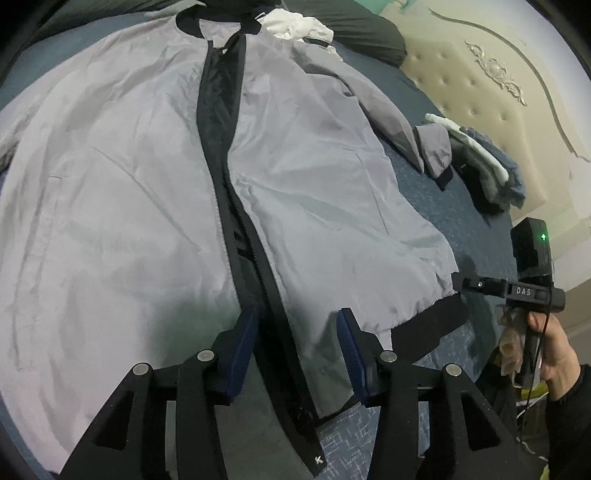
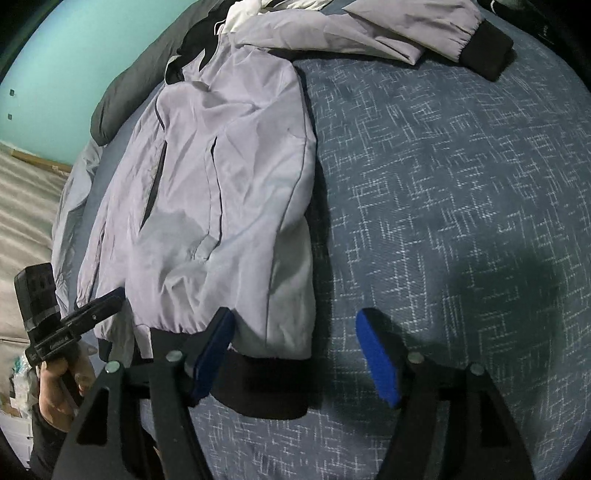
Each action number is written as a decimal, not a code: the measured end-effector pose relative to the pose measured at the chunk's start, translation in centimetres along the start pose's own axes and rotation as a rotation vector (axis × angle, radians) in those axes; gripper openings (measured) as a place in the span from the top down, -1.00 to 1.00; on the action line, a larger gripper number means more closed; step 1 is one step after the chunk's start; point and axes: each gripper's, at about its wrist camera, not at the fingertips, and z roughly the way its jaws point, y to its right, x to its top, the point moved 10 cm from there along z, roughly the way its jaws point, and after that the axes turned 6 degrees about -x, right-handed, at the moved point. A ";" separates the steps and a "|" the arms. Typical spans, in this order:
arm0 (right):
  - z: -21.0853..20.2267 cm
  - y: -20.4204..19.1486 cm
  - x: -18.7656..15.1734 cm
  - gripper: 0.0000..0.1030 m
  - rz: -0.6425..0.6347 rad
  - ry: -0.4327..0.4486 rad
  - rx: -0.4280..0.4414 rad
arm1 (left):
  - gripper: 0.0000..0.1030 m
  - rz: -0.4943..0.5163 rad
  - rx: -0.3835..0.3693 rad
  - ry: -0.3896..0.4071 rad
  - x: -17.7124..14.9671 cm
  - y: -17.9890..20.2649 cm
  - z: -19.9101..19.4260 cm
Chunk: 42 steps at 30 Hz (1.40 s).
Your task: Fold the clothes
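A grey jacket (image 1: 129, 184) with black zipper bands lies face up and spread on the bed. In the left wrist view my left gripper (image 1: 297, 350) stands open low over the hem, its blue pads (image 1: 240, 350) on either side of the black zipper edge without pressing it. In the right wrist view my right gripper (image 2: 295, 358) is open over the jacket's (image 2: 221, 184) right bottom corner, with the black hem band (image 2: 258, 387) lying between its fingers. One sleeve (image 2: 406, 33) with a black cuff stretches out sideways at the top.
The bed has a blue patterned sheet (image 2: 443, 184). A stack of folded clothes (image 1: 491, 166) sits by the beige tufted headboard (image 1: 480, 92). A white garment (image 1: 295, 22) and a dark duvet (image 1: 369, 33) lie beyond the collar. A hand (image 1: 550, 347) holds the other gripper at the bed's edge.
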 end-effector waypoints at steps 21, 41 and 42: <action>0.0 -1.7 -1.6 -0.36 -0.047 -0.025 -0.003 | 0.92 0.065 0.046 -0.016 -0.4 -1.0 -1.6; 1.8 -2.6 -2.6 0.26 -0.068 -0.066 -0.002 | 0.92 0.048 0.018 -0.057 -0.7 -0.3 1.0; 1.7 -2.5 -2.5 0.33 -0.057 -0.064 0.010 | 0.91 0.048 0.016 -0.057 -0.7 -0.3 0.8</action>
